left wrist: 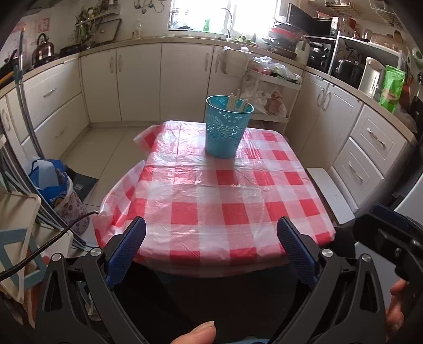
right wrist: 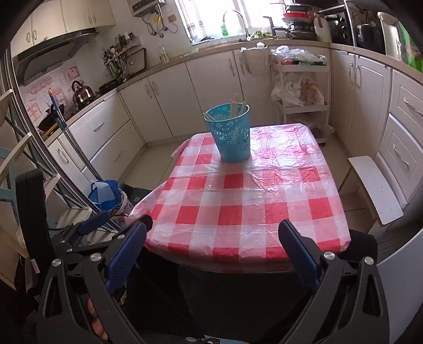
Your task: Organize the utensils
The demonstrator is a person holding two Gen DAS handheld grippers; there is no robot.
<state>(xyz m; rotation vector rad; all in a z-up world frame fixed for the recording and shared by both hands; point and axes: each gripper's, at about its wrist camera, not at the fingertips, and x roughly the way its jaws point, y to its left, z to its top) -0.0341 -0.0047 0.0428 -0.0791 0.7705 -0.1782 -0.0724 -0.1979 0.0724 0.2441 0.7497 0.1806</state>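
Both grippers' jaws gape empty, well short of the chopstick cup (left wrist: pixel 228 126).

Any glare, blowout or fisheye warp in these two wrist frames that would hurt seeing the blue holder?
Left wrist view: window blown out white, sheen on the plastic tablecloth, cabinets bowed toward the edges, blue holder sharp. Right wrist view: window also overexposed, glare on the tablecloth beside the holder, chopsticks still legible.
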